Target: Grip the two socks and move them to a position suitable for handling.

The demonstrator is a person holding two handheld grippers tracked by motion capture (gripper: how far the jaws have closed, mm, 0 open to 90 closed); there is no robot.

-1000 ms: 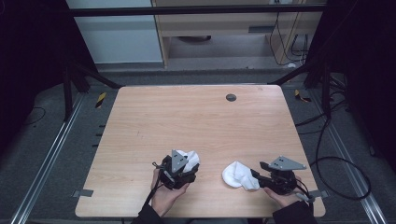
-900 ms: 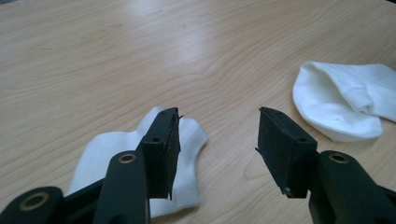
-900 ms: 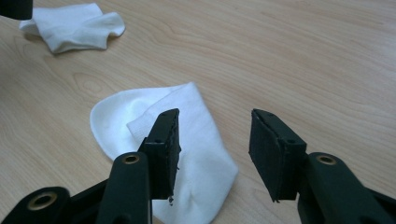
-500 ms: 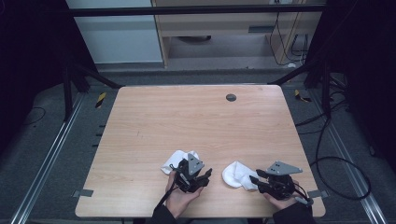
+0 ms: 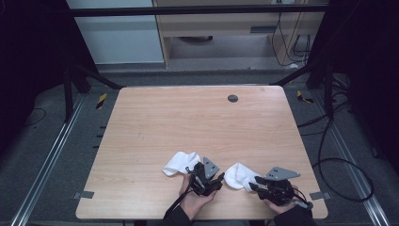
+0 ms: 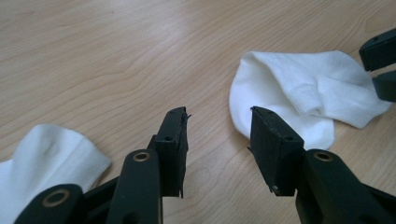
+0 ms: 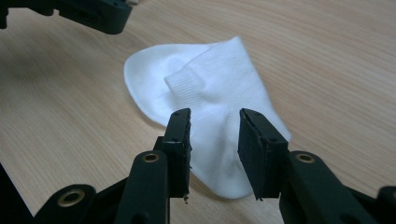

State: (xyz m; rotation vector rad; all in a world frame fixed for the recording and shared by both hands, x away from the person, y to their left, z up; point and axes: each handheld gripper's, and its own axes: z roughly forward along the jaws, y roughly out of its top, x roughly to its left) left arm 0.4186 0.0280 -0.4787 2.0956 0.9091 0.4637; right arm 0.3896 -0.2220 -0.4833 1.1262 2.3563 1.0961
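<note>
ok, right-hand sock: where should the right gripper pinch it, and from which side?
Probably the near edge of the right sock, where it tapers toward the right gripper. Come in low along the table from the person's side; the fabric lies flat and already sits between the open jaws. The folded cuff is farther in.

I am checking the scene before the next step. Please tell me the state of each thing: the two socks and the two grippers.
Left sock: lying crumpled on the table, free of both grippers.
Right sock: lying flat, partly folded, between the two grippers.
Left gripper: open, fingers just been closing, bare table between them.
Right gripper: open, fingers just been closing, over the right sock's end, not yet pressing on it.
</note>
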